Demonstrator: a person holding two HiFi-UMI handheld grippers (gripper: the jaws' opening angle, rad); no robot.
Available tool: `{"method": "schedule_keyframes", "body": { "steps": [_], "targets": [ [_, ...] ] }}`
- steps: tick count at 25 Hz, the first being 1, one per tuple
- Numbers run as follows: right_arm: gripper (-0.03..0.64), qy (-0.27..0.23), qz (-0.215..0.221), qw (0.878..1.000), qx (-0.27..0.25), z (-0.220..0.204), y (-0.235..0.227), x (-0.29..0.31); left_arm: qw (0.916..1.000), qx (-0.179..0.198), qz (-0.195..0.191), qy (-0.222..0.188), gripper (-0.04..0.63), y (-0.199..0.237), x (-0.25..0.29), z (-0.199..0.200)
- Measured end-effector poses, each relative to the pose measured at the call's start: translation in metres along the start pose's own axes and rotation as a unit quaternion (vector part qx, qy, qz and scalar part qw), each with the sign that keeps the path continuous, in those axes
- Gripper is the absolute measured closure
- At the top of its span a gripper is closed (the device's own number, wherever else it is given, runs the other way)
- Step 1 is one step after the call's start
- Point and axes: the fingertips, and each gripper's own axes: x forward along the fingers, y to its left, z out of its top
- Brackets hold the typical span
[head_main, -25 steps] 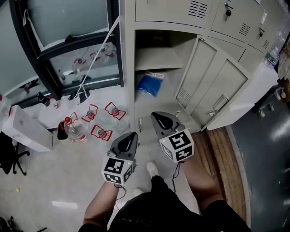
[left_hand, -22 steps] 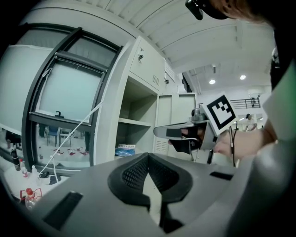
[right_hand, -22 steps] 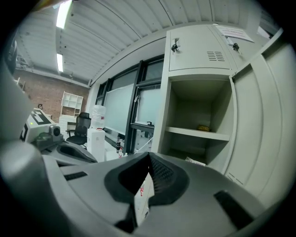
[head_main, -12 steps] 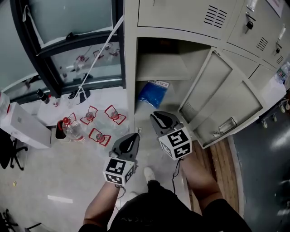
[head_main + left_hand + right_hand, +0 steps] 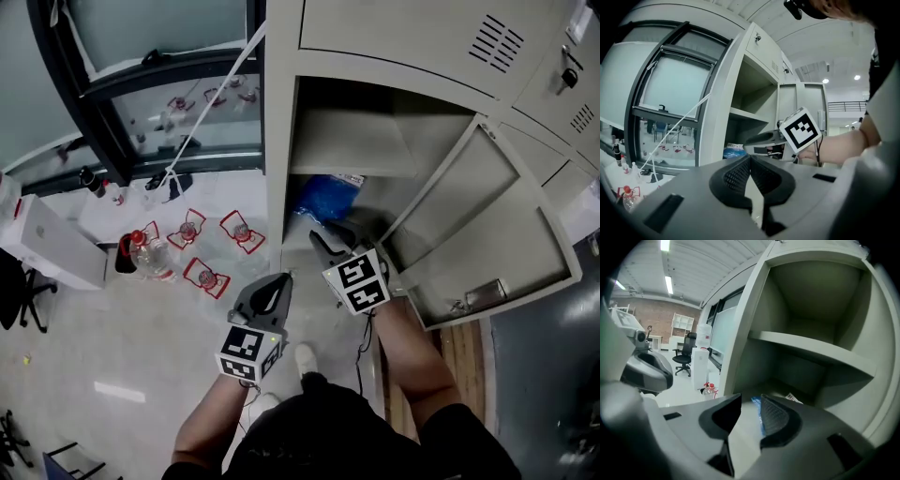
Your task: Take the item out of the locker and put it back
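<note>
A blue plastic bag (image 5: 325,196) with a white label lies on the floor of the open locker's lower compartment (image 5: 375,220), under the shelf (image 5: 342,141). My right gripper (image 5: 328,236) reaches into the compartment's mouth just short of the bag. Its jaws have just been opening and stand open, holding nothing. In the right gripper view the bag (image 5: 756,405) shows through the gap of the right gripper (image 5: 751,399), farther in. My left gripper (image 5: 282,278) hangs shut and empty outside the locker, left of the right one; its pads (image 5: 738,174) meet, and the bag (image 5: 733,151) lies beyond.
The locker door (image 5: 487,234) swings open at the right. Left of the locker, a dark-framed window (image 5: 141,84) meets the floor, where a water bottle (image 5: 152,264), red-framed pieces (image 5: 206,274) and a white box (image 5: 47,246) lie. A white cord (image 5: 211,103) hangs slantwise.
Both grippers have moved toward the locker. The right one went from shut to open, and its tips have entered the lower compartment's mouth, partly covering the bag in the head view.
</note>
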Motion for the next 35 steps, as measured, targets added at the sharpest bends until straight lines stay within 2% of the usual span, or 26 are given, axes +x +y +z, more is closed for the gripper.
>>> {"method": "schedule_keyframes", "body": {
  "steps": [7,21,30,35],
  "targets": [
    [0.471,0.042,-0.005,0.998,-0.042,-0.022,-0.01,0.035,0.9999,0.001,0.012,0.012,0.592,0.009,0.01,-0.004],
    [0.454,0.112,0.014,0.991,-0.077,-0.056,-0.021,0.08,0.9994,0.0,0.028,0.018,0.592,0.026,0.022,-0.007],
    [0.575,0.121,-0.012,0.99,-0.066,-0.06,-0.026,0.084,0.9993,-0.009,0.033,0.014,0.592,0.034,0.019,-0.009],
    [0.589,0.119,-0.017,0.991,-0.056,-0.057,-0.023,0.078,0.9994,-0.01,0.032,0.013,0.592,0.034,0.01,-0.009]
  ]
}}
